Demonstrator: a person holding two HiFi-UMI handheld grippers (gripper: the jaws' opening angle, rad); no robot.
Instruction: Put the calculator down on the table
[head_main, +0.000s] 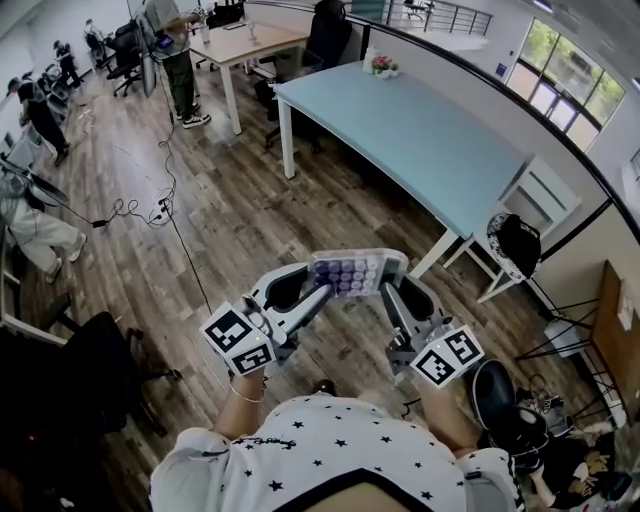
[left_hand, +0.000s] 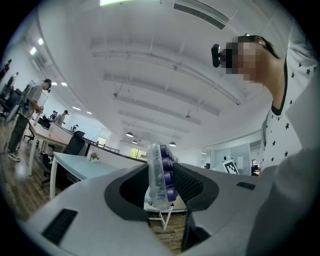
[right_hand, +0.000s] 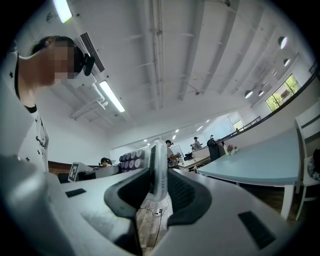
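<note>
Two clamps engaged: left gripper (head_main: 320, 291) and right gripper (head_main: 389, 292) each grip one end of the clear-cased purple-keyed calculator (head_main: 347, 272), airborne over the wood-plank floor (head_main: 240, 225), apart from the pale-blue rectangular table (head_main: 420, 140).

Purple-keyed clear calculator (head_main: 355, 272), pale-blue table (head_main: 420, 130)

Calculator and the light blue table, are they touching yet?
Apart. The head view shows the calculator held up between the left gripper and right gripper over the wood floor, with bare floor between it and the table.
</note>
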